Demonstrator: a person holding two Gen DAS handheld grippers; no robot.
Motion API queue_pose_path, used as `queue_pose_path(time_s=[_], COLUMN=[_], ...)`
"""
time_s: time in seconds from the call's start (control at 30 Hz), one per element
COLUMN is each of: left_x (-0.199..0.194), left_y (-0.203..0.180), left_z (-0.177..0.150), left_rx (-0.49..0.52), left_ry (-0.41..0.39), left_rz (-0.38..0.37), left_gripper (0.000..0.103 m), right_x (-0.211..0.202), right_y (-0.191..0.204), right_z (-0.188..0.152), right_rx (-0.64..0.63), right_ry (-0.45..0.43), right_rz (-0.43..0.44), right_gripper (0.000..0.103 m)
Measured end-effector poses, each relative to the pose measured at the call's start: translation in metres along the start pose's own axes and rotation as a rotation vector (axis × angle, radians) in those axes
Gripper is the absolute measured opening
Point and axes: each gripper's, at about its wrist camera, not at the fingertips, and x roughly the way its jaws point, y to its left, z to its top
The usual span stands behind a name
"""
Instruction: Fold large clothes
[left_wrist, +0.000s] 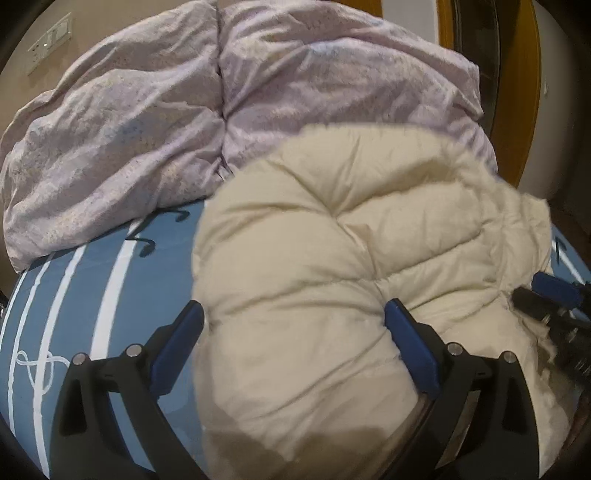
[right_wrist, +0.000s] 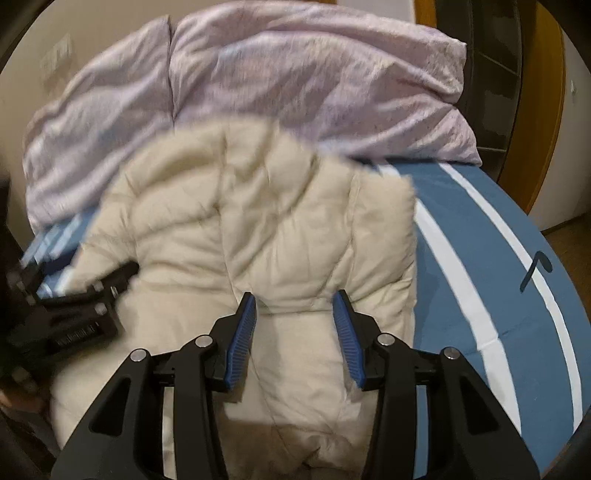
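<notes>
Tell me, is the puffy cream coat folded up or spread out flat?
Folded up, or at least bunched. The cream coat sits as a thick rounded bundle on the blue striped bedsheet, no sleeves lying out.

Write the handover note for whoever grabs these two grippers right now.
Left gripper: open wide, its jaws straddling the cream puffer coat, not clamped.
Right gripper: open over the coat's near part, nothing pinched.
Coat: bunched on the blue striped bedsheet, with the lilac duvet heaped behind it.
Done: coat looks partly doubled over; neither gripper holds it.
Left: flatten it, finish the folds, square the bundle.
</notes>
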Motion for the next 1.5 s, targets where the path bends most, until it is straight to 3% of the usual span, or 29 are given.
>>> queue_pose_path(time_s=[0.13,0.33,0.57,1.33,1.5], left_x=[0.002,0.021,0.034,0.042,0.041], left_y=[0.01,0.007,0.01,0.007,0.011], left_z=[0.018,0.019,0.014,0.011,0.011], left_rx=[-0.04,-0.045,-0.077,-0.077,-0.095], left_ry=[-0.024,-0.01,0.011,0.007,0.004], left_rz=[0.039,0.055,0.007,-0.005,-0.023], left_gripper=[0.098,0.099,0.101,0.101,0.101], right_x=[0.003,0.049,0.063,0.071,0.071], right_y=[-0.006,-0.012,-0.008,-0.014,-0.018], right_z=[0.023,0.021,0.015,0.013,0.013], right_rx=[0.036,0.044,0.004,0.047,0.069], right_ry=[-0.071,-0.021,-0.01,0.005,0.014], right_rz=[-0.019,-0.077,-0.117,-0.104,-0.051], right_gripper=[0.06,0.061,0.061,0.066,0.07])
